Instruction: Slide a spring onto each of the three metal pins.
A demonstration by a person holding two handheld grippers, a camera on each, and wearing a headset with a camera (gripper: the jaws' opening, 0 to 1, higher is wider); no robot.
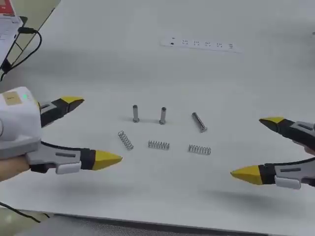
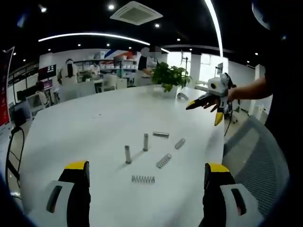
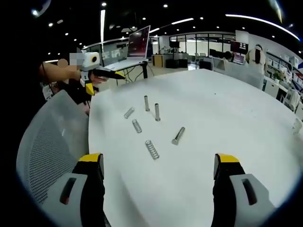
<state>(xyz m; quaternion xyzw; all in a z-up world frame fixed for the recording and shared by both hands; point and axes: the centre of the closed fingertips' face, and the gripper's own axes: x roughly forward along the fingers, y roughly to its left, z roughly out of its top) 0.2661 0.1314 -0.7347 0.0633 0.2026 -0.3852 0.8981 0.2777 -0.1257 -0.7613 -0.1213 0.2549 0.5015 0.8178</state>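
Springs are lying loose on the table [image 1: 147, 73]. The middle spring [image 1: 158, 144] is sitting just in front of the middle pin [image 1: 163, 115], and the left spring [image 1: 125, 140] and right spring [image 1: 199, 149] are sitting in front of that pin and off to either side. That pin and the left pin [image 1: 135, 113] beside it are standing upright, while the right pin [image 1: 199, 122] is lying on its side. No spring is on a pin yet. The left claw [image 1: 91, 130] and right claw [image 1: 256, 147] are hovering wide open and empty, well out to either side of the middle pin. The best start is probably pinching one spring lightly across its coils, without crushing it, while the other claw is steadying the pin in line.
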